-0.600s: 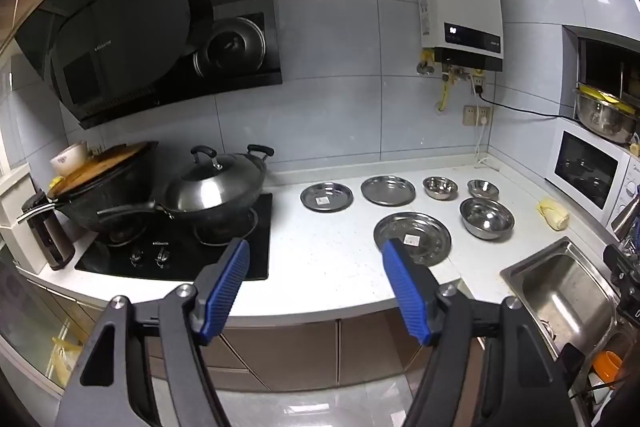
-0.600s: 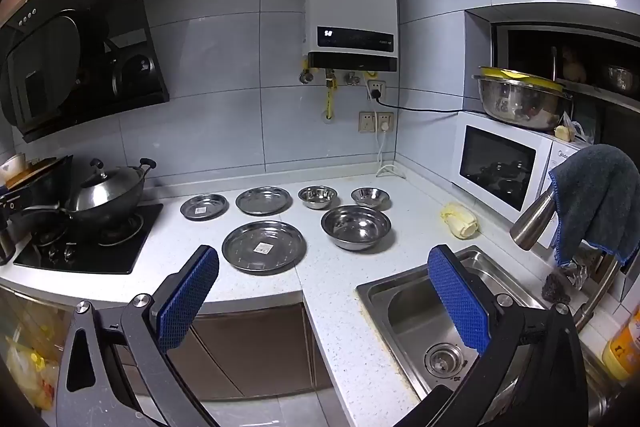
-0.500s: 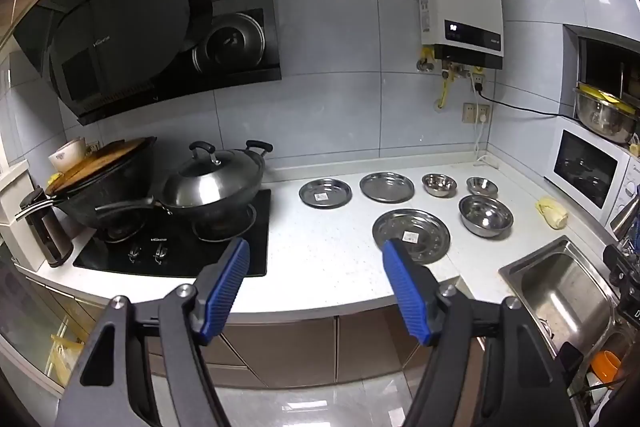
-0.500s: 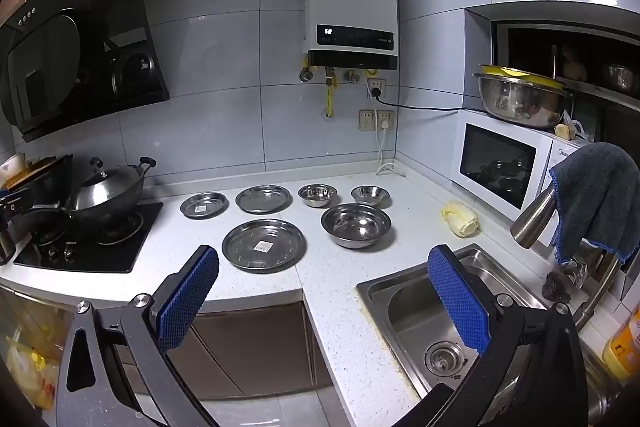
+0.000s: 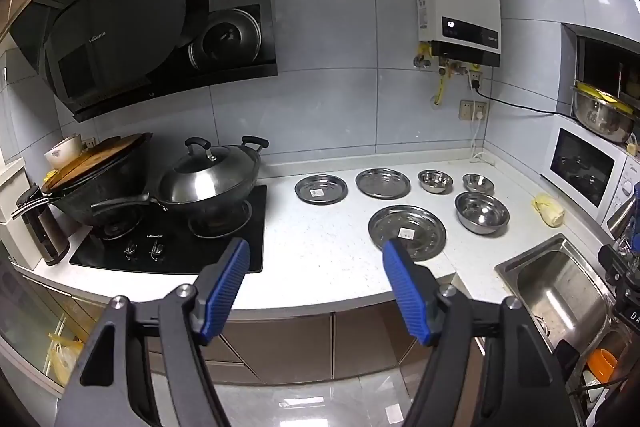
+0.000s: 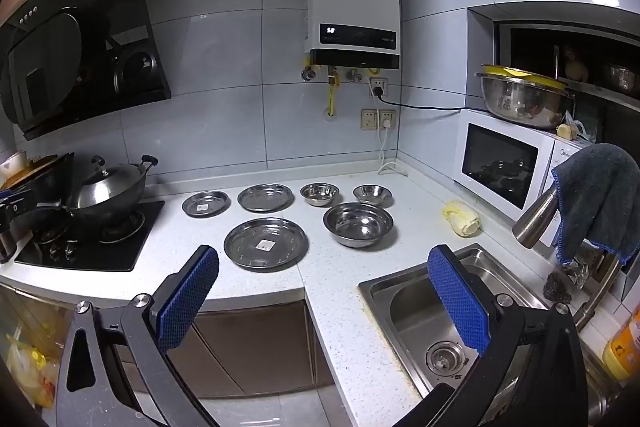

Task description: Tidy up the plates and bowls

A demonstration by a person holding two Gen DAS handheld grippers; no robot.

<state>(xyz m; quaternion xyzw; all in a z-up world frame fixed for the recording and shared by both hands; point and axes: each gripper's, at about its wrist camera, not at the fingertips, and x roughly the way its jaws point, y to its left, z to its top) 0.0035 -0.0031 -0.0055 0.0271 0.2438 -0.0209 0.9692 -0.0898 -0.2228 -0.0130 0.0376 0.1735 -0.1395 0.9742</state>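
The left gripper (image 5: pixel 316 267) hangs in the air in front of the tabletop (image 5: pixel 320 247), its blue-padded fingers (image 5: pixel 226 289) spread wide apart with nothing between them. The right gripper (image 6: pixel 322 277) is likewise held off the front edge, fingers (image 6: pixel 458 301) wide apart and empty, one over the tabletop edge and the other over the sink (image 6: pixel 432 311).

On the white tabletop lie three steel plates and three steel bowls, none touching another. The large plate (image 6: pixel 266 244) sits nearest the front edge, with a small sticker in its middle. Just to its right stands the large bowl (image 6: pixel 359 224). Behind them, along the wall side, runs a row: a small plate (image 6: pixel 206 203) with a sticker, a medium plate (image 6: pixel 265 197), then two small bowls (image 6: pixel 320 193) (image 6: pixel 372 194) side by side. In the left view the same six pieces show, with the large plate (image 5: pixel 407 233) partly hidden behind the tip of the right-hand finger.

Left of the dishes is a black stove (image 5: pixel 176 239) carrying a lidded wok (image 5: pixel 208 181) and a second dark pan. A pale yellow lump (image 6: pixel 461 217) lies on the tabletop near the microwave (image 6: pixel 500 165), well right of the large bowl. A grey cloth (image 6: pixel 600 195) is draped over the tap beside the sink.
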